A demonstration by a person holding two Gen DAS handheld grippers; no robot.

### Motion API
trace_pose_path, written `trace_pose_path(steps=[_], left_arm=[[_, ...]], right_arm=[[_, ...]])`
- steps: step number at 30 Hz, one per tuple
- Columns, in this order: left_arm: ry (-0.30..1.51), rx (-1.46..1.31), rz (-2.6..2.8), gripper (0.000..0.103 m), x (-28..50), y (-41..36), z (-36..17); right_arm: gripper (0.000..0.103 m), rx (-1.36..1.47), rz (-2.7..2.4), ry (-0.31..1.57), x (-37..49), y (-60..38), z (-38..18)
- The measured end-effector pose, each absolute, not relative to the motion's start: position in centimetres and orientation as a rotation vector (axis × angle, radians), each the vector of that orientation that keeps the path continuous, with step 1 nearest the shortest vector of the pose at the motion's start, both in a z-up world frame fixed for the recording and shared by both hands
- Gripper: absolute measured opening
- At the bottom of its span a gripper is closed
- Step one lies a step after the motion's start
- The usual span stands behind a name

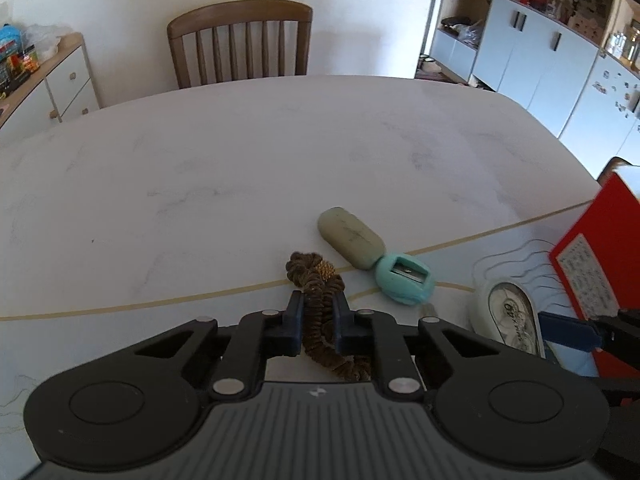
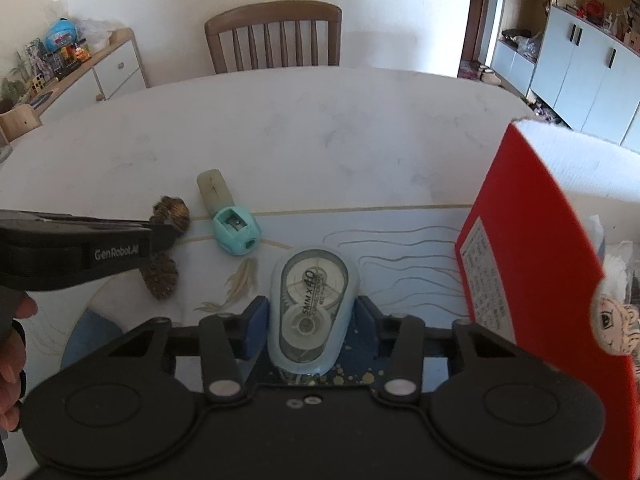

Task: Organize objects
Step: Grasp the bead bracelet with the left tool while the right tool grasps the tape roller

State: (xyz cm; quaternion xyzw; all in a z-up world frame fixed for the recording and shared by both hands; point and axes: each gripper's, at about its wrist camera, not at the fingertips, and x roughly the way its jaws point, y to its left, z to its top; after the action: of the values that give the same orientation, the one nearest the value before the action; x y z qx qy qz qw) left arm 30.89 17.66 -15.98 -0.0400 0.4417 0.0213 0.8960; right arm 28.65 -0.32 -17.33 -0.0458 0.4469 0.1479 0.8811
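Observation:
My left gripper (image 1: 318, 320) is shut on a brown coiled hair tie (image 1: 316, 276), which lies on the white table (image 1: 200, 180); both blue pads pinch its middle. From the right wrist view, the left gripper (image 2: 164, 236) reaches in from the left over the hair tie (image 2: 172, 210). My right gripper (image 2: 311, 304) has a pad against each side of a pale blue correction tape dispenser (image 2: 312, 304). A grey-green eraser (image 1: 351, 238) and a teal pencil sharpener (image 1: 404, 280) lie touching each other between the two grippers.
An open red box (image 2: 532, 240) stands tall right of the right gripper, close to its outer finger. A wooden chair (image 1: 240, 40) is at the table's far side. A low sideboard (image 2: 100, 68) and white cabinets (image 2: 580, 68) line the walls. A hand (image 2: 12, 344) shows at the left edge.

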Motion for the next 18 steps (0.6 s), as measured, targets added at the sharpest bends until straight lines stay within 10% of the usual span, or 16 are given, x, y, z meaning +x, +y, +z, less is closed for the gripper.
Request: trace_pose_path(steps=[18], left_arm=[[0.857,-0.083,-0.102,0.009,24.7,14.7,-9.4]], right_arm=[[0.046,-0.060,0.396,0.859,23.3,-4.0,-10.2]])
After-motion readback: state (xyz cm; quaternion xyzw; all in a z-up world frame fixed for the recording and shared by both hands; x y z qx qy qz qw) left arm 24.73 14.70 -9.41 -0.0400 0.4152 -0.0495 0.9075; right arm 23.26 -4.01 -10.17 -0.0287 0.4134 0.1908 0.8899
